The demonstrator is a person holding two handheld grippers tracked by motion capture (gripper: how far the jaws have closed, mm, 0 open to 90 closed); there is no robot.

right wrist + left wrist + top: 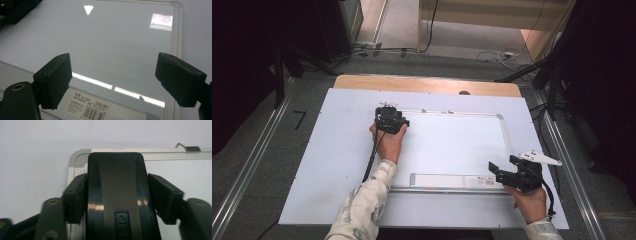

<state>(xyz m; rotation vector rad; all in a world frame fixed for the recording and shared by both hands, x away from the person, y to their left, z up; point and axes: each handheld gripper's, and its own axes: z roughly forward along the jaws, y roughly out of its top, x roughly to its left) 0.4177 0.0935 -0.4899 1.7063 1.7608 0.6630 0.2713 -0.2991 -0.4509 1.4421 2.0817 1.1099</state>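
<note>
- Whiteboard (447,150) lies flat on a pale sheet (337,150) that covers the desk (427,84); the desk's bare wooden strip shows along the far edge.
- Board has an aluminium frame with rounded corners; a white tray strip (447,181) with a barcode label runs along its near edge.
- Black eraser (120,195) sits on the board's far-left corner, its far end reaching the frame rail. Embossed lettering shows on its near end.
- Left gripper (390,120) is held over that corner. In the left gripper view the eraser stands between its fingers (75,197); the left pad is at or very close to the eraser's side, and the right pad shows a slight gap. No firm pinch is visible: the fingers read as released around the eraser.
- A small metal hanger clip (191,148) is on the far frame rail, to the right of the eraser in the left gripper view.
- Right gripper (499,172) is held at the board's near-right corner, above the tray strip, with the grey three-cornered plate on top.
- In the right gripper view its fingers (53,78) are spread wide with nothing between them; the glossy board surface and the printed label (87,106) lie below them.
- The two grippers are well apart, at opposite corners of the board.
</note>
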